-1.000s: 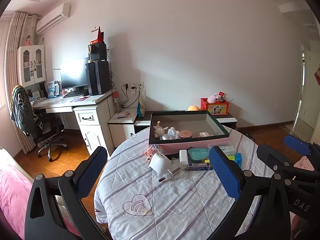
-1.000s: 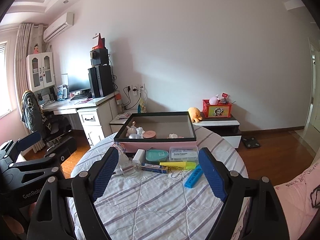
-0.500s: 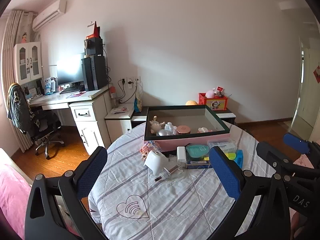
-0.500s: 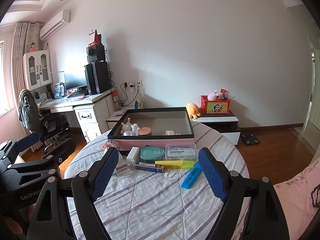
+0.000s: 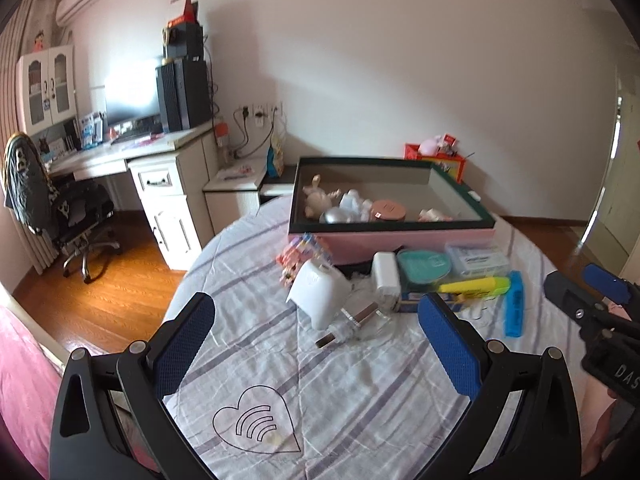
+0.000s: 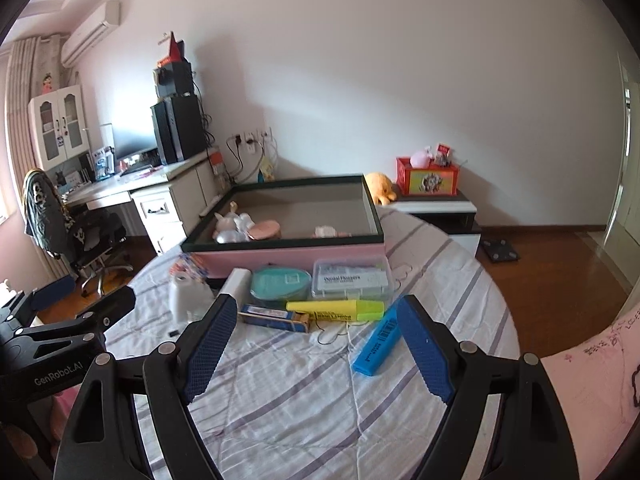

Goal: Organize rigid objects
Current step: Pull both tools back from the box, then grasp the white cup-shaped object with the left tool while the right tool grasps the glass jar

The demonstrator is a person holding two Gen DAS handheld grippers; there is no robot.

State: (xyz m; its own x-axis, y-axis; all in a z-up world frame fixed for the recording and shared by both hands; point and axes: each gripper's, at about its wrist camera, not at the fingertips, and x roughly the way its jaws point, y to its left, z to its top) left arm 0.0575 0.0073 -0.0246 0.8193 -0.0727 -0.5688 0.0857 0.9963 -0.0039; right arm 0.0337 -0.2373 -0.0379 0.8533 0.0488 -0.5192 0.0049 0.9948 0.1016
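Note:
A pink box with a dark green rim [image 5: 392, 236] [image 6: 288, 258] stands at the far side of the round table and holds several small toys and a pink lid. In front of it lie a white device [image 5: 318, 294], a clear bottle [image 5: 360, 320], a white block [image 5: 386, 276], a teal case [image 6: 280, 282], a clear floss box [image 6: 351, 278], a yellow highlighter [image 6: 336, 309], a blue highlighter [image 6: 380, 340] and a small blue carton [image 6: 274, 317]. My left gripper [image 5: 316, 340] is open above the near cloth, short of the white device. My right gripper [image 6: 316, 340] is open, nothing between its fingers.
The striped quilted cloth [image 5: 320, 400] covers the table, with a heart print near its front edge. A desk with a computer [image 5: 160, 148] and an office chair [image 5: 72, 216] stand at the left. A low cabinet with a red box [image 6: 428, 184] stands behind. Pink bedding [image 6: 592, 392] lies at the right.
Both grippers have come closer to the table and lower, so the objects look larger. Both stay open with nothing held.

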